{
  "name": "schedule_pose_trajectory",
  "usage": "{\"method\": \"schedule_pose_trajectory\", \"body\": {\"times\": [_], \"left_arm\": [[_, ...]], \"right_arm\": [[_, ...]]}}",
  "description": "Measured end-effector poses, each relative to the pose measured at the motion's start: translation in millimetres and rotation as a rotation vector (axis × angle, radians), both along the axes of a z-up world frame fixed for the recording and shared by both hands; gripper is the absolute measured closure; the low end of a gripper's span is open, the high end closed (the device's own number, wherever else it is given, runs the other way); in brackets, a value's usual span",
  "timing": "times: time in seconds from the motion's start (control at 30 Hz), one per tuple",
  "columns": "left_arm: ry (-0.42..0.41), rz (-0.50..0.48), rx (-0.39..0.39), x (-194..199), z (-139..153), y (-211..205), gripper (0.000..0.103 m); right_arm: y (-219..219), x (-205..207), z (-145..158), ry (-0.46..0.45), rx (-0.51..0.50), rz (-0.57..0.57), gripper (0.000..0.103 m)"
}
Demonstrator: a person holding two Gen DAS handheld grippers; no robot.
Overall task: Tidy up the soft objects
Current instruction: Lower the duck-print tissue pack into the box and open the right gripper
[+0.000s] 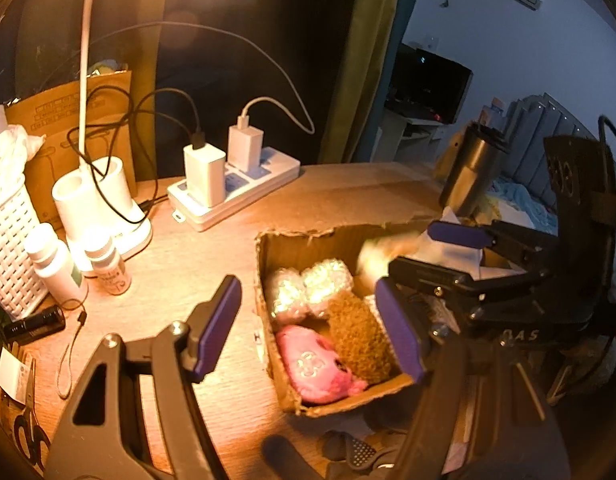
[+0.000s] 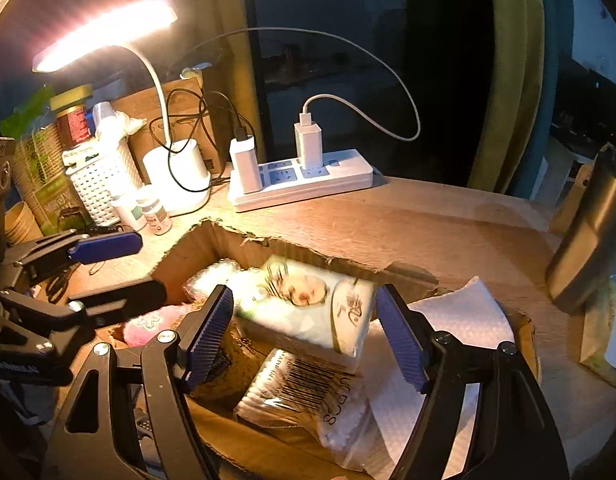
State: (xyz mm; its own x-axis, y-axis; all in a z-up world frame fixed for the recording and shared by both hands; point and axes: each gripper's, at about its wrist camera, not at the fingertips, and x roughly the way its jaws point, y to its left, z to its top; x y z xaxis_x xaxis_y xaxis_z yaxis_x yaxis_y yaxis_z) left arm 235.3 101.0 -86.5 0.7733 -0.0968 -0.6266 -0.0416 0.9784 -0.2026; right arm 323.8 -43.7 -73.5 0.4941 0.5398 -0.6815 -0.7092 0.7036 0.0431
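Observation:
An open cardboard box (image 1: 267, 280) sits on the desk and holds a pink plush (image 1: 316, 364), a brown fuzzy item (image 1: 360, 336) and two shiny bubble-wrap bundles (image 1: 308, 288). My left gripper (image 1: 308, 328) is open and empty at the box's near left side. My right gripper (image 2: 305, 332) is open over the box (image 2: 211, 236), with a tissue pack (image 2: 308, 304) between its fingers, blurred. I cannot tell if the pads touch it. Below lie a cotton swab pack (image 2: 299, 392) and white paper towel (image 2: 460, 316). The right gripper also shows in the left wrist view (image 1: 428, 256).
A lit desk lamp (image 2: 107, 28), a white power strip with chargers (image 2: 299, 180), a white basket (image 2: 99, 180), small bottles (image 1: 107, 268), scissors (image 1: 27, 432) and a metal tumbler (image 2: 588, 248) surround the box. Cables hang behind.

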Motion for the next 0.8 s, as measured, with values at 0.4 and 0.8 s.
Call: {"method": "schedule_pose_trajectory", "body": {"times": [0.4,0.8], "left_arm": [[-0.01,0.007,-0.002,-1.7,2.4,0.0,0.032],[-0.04,-0.001,0.031,-8.8,7.8,-9.6,0.032]], "right_arm": [[-11.9,-8.2,7.2,-0.031,0.012,-0.011,0.018],[-28.1,-27.3,16.0,-0.051,0.016,-0.033,0.018]]}}
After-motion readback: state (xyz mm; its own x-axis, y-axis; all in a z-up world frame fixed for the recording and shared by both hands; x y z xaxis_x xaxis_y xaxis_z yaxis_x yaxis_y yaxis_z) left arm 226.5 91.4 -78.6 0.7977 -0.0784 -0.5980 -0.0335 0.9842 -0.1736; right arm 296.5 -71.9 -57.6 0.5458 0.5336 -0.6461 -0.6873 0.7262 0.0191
